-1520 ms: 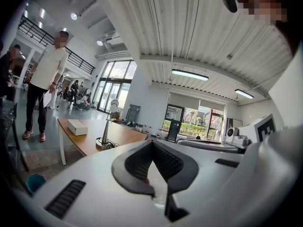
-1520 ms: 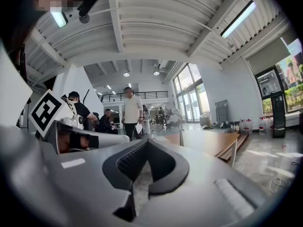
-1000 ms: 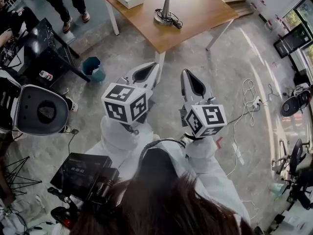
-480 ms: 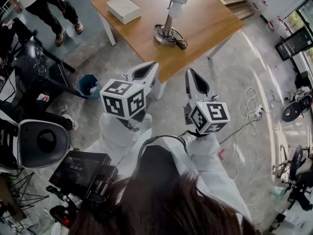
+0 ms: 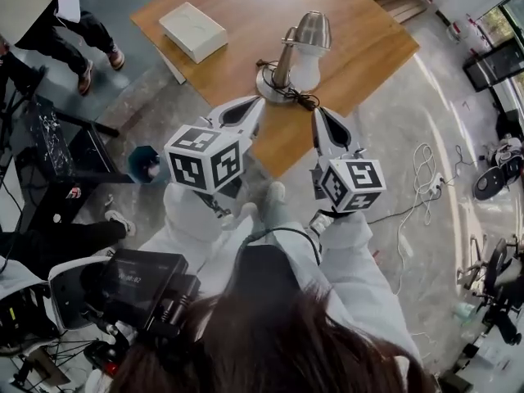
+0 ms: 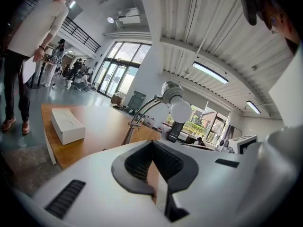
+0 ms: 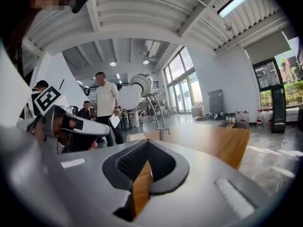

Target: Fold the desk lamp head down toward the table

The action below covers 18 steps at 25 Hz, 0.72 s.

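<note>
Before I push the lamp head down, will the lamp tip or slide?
Probably not tip: the round base looks wide and heavy under the thin arm. The head likely pivots stiffly. On the smooth table it could slide.

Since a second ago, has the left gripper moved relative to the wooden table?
Yes. The left gripper has advanced toward the wooden table; it now overlaps the tabletop beside the desk lamp.

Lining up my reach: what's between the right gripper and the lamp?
Head view: only the black cord coiled at the lamp base, on bare tabletop.
</note>
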Available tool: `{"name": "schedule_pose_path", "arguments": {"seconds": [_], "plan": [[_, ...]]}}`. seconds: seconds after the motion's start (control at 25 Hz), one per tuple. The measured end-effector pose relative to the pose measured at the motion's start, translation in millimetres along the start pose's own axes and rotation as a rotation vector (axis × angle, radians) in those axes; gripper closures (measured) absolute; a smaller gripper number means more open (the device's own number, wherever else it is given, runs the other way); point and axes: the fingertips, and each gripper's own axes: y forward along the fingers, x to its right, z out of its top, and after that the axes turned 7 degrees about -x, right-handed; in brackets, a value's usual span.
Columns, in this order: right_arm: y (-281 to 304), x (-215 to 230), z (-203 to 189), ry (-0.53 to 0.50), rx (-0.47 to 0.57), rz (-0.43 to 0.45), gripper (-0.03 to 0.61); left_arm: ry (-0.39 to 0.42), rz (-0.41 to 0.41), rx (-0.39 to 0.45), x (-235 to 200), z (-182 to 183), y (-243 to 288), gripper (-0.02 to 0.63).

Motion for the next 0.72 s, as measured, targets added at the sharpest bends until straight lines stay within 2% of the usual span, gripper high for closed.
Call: {"name": "schedule_pose_path", "arguments": {"seconds": [0.16, 0.36, 0.48, 0.56, 0.64, 0.72], "plan": [[47, 31, 2, -0.002, -0.035, 0.061, 0.575, -0.059, -0.029, -0.045, -23, 15, 45, 0.611], [100, 65, -7, -0.037, -0.107, 0.209, 0.566, -0.211, -0.114, -0.081, -42, 32, 95, 0.611], [126, 73, -9, -0.087, -0.133, 0.292, 0.553, -0.326, -0.216, -0.101, -47, 42, 111, 0.609], [142, 75, -9, -0.131, -0.145, 0.332, 0.515, -0.402, -0.286, -0.108, -51, 49, 117, 0.607], [155, 79, -7, -0.165, -0.149, 0.36, 0.486, -0.464, -0.358, -0.129, -51, 57, 121, 0.522], [165, 82, -3, -0.179, -0.145, 0.382, 0.459, -0.53, -0.429, -0.161, -49, 64, 123, 0.478]]}}
